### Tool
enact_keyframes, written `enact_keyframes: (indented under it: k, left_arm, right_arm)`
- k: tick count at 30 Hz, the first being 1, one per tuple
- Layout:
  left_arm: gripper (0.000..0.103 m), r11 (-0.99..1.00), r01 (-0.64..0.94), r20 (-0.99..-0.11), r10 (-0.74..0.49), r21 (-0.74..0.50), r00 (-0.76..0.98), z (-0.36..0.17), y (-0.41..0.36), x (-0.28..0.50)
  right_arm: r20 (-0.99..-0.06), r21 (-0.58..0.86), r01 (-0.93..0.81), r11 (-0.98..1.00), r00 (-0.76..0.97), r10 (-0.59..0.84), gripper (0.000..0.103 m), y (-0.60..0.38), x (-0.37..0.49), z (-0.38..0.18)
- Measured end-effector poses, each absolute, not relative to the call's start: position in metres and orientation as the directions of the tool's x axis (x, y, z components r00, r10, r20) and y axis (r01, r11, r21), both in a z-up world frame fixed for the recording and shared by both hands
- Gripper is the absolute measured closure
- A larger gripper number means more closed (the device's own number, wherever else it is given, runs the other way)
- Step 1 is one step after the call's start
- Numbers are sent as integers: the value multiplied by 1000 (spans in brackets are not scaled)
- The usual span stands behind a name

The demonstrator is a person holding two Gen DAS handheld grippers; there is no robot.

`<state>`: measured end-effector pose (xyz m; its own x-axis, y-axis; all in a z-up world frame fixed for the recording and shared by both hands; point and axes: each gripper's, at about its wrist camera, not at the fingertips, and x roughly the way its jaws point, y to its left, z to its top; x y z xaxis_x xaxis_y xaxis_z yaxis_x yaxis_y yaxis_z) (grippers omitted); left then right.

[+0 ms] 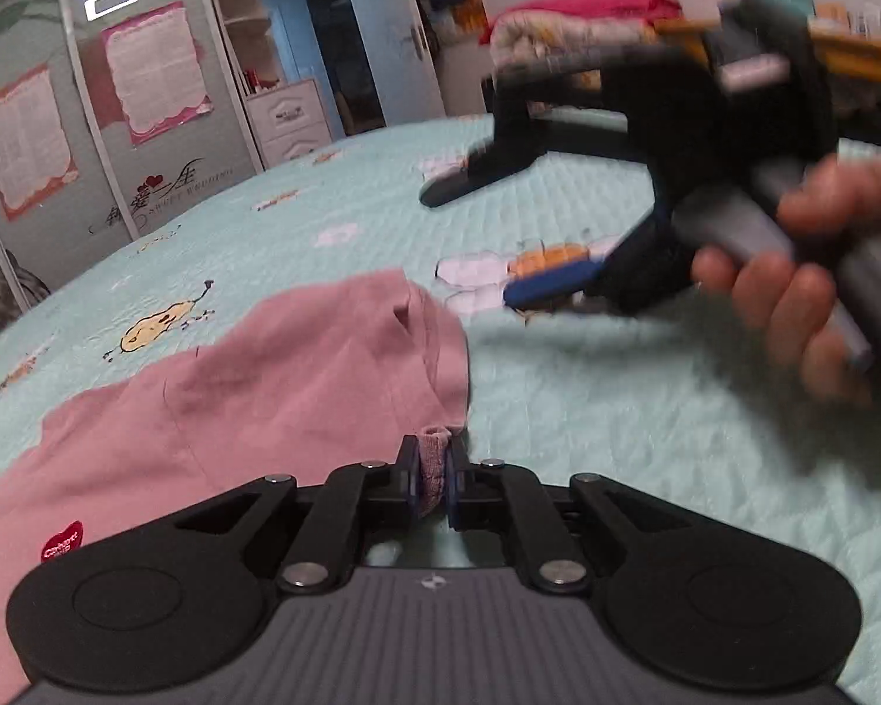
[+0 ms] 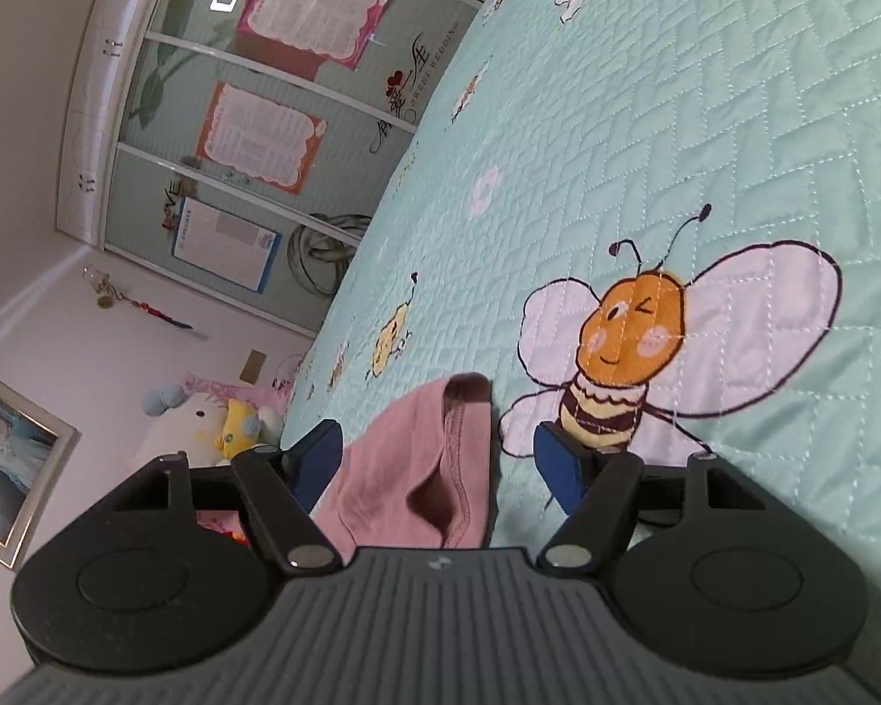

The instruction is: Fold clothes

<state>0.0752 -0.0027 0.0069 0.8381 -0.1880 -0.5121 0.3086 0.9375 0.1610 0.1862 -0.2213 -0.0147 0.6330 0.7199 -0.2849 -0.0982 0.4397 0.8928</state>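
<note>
A pink shirt (image 1: pixel 252 399) lies spread on the mint quilted bedspread (image 1: pixel 616 440), with a red heart label (image 1: pixel 61 540) near its lower left. My left gripper (image 1: pixel 434 470) is shut on a pinched edge of the shirt by the sleeve. In the left wrist view my right gripper (image 1: pixel 499 235) hovers blurred at the upper right, a hand (image 1: pixel 793 305) around its handle, jaws wide. In the right wrist view the right gripper (image 2: pixel 440 458) stands open, rolled sideways, with the pink sleeve opening (image 2: pixel 440 470) between its blue pads (image 2: pixel 317 464), which do not press on it.
The bedspread (image 2: pixel 705 117) carries bee prints (image 2: pixel 634 346). A sliding wardrobe with pink posters (image 1: pixel 147 76) stands beyond the bed's far edge. Bedding is piled (image 1: pixel 558 29) at the back right. Plush toys (image 2: pixel 205 417) sit by the wall.
</note>
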Motion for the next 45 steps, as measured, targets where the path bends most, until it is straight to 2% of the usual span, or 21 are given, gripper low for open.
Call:
enact_keyframes:
  k: [5,11,15,21,25,28,29,32,34,36,40,41,45]
  left_arm:
    - [97,934,348,-513,-340,-84,788,8,31,84]
    - [97,909,350,-464,-416,-225,782,13,56,84]
    - [97,884,327,-425,-451,-333,785,12,72,91]
    - [97,876,364,-415,-473,-316,777,15,68,85]
    - [97,888,391,-426,-459,-241,780,17,55,80]
    - [97,895,403,-435,-445,-191,783,16,47,78]
    - [97,897,402,-441,-440,-183,782,15,46,78]
    - [97,902,403,-455,-428,-157,781,13,45,78]
    - [97,902,408,-460,-424,-140,780,13,43,78]
    - [97,902,413,-463,-422,-127,779,13,41,79]
    - [97,897,424,-456,-431,-125,778,14,41,79]
    - [97,895,429,-453,-435,-124,778,14,41,79]
    - [96,893,436,-481,-432,-111,763,11,37,82]
  right_arm:
    - [-328,858,-110,502,634,700,31,-206,197,-14]
    - [-451,804,-62,592,585,674,31,-187,205,-9]
    - [-440,863,6,506,500,745,31,-184,203,-14]
    - [-370,918,35,395,437,820,31,-170,204,-21]
    - [-254,949,-30,313,512,821,31,-173,214,-28]
    - [-251,921,-98,376,589,768,31,-173,220,-25]
    - [-249,909,-118,399,612,751,34,-173,222,-24]
    - [-315,857,-155,491,597,738,36,-162,223,-17]
    - [-358,814,-175,555,601,715,47,-155,222,-14]
    - [-384,800,-156,580,609,694,65,-156,223,-16]
    - [-403,796,-125,593,621,672,85,-163,227,-19]
    - [-405,776,-137,616,640,653,100,-164,225,-17]
    - [-444,647,-121,753,743,500,102,-167,213,4]
